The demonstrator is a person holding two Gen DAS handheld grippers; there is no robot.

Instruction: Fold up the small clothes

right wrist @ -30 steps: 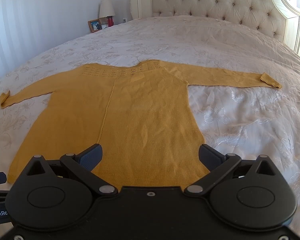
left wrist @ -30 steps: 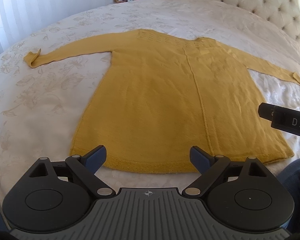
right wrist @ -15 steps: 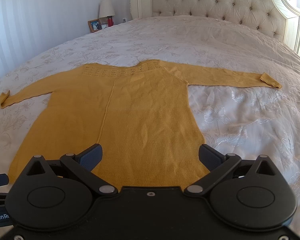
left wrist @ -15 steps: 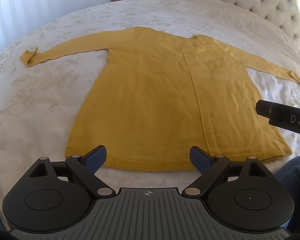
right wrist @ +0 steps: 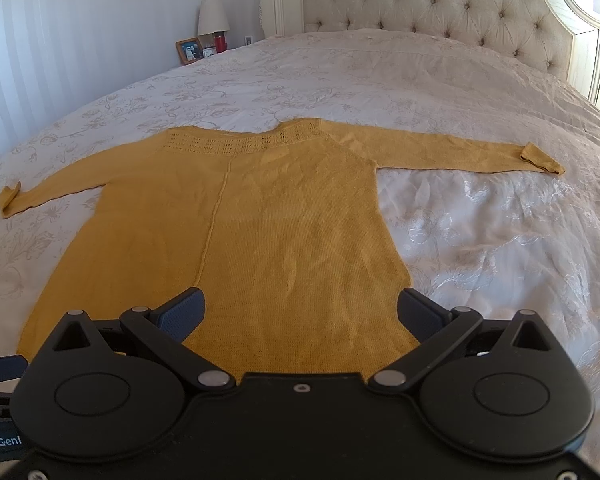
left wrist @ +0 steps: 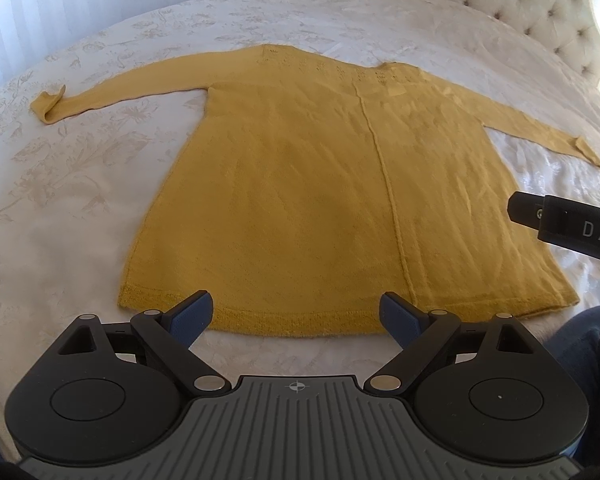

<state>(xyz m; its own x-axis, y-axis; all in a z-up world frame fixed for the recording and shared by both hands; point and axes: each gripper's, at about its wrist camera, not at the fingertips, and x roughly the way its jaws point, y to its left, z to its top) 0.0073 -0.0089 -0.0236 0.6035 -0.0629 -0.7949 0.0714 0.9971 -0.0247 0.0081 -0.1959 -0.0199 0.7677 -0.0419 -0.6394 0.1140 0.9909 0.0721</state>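
Note:
A mustard-yellow knitted top (left wrist: 320,200) (right wrist: 260,232) lies flat on the bed, both long sleeves spread out sideways and the hem nearest me. My left gripper (left wrist: 296,314) hovers open above the middle of the hem, with nothing between its blue pads. My right gripper (right wrist: 300,312) is open too, over the right half of the body near the hem, holding nothing. The right gripper's black body (left wrist: 568,228) juts in at the right edge of the left wrist view.
A white floral bedspread (right wrist: 480,240) covers the wide bed. The tufted headboard (right wrist: 440,4) stands at the far end. A lamp, a photo frame and a red jar (right wrist: 220,42) sit on a nightstand at the far left. A person's dark-clad leg (left wrist: 588,344) is at the lower right.
In the left wrist view the top has slid slightly down and toward me in the picture; the grippers themselves stay open and nearly still. The right wrist view is unchanged.

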